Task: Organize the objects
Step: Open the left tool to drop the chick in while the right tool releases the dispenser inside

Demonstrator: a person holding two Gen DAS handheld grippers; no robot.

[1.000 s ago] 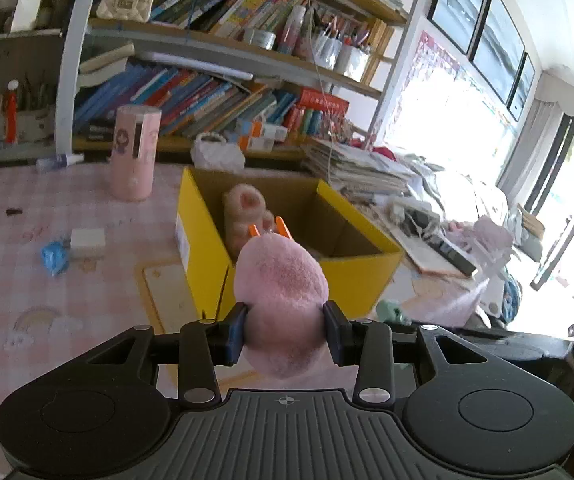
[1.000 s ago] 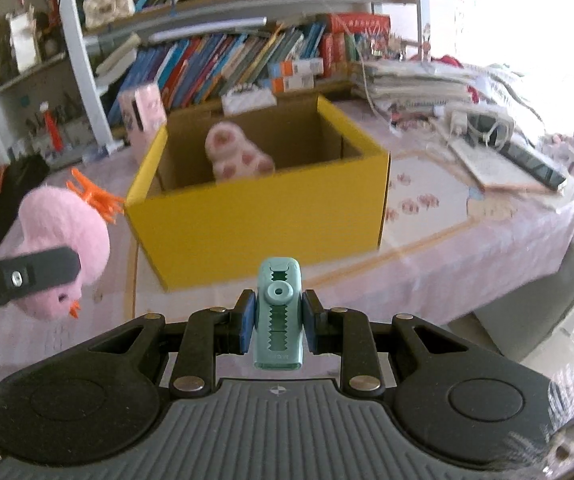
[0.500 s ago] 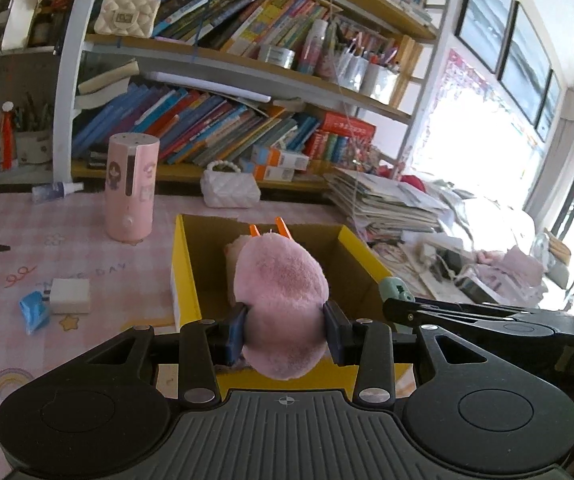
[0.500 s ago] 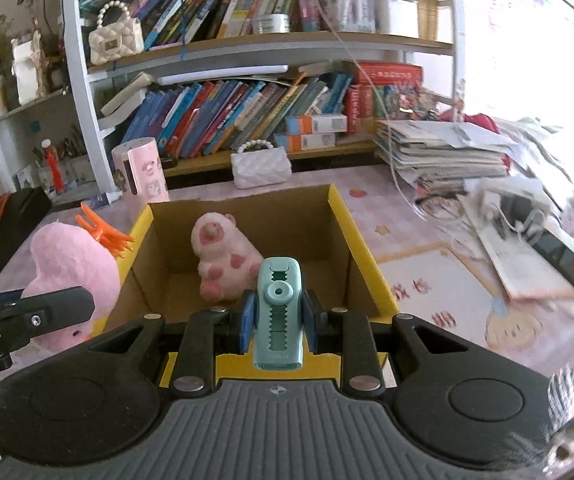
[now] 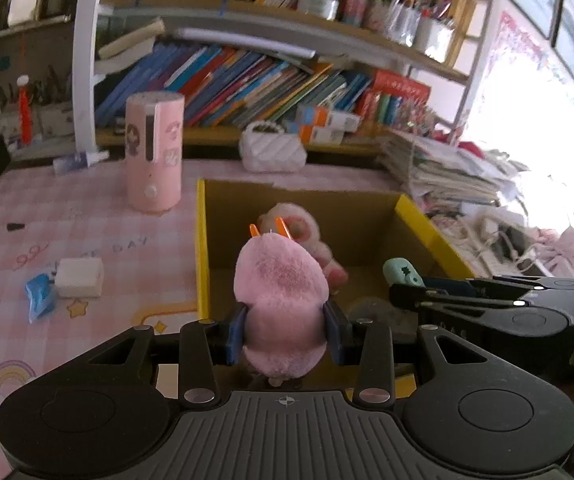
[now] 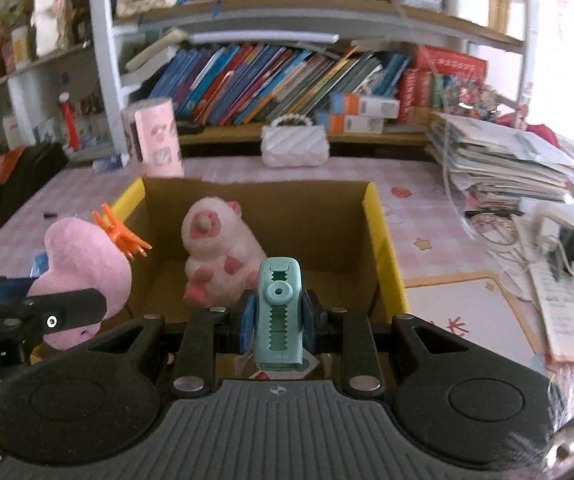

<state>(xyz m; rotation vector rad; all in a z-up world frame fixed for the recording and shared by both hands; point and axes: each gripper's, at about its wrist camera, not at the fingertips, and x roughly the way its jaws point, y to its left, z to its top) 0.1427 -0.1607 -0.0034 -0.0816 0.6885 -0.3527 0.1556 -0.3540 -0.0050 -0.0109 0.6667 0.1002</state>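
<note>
Hovering side by side over yellow box (image 6: pixel 383 240): left claw (image 5: pixel 285 330), right claw (image 6: pixel 277 318).

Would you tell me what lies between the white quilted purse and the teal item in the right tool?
In the right wrist view, the yellow box with a white-pink plush inside lies between purse and teal item.

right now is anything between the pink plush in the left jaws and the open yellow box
Nothing visible blocks it. The pink plush is held at the near edge of the yellow box, whose top is open. Inside, a white and pink plush takes up part of the floor, with bare cardboard beside it.
</note>
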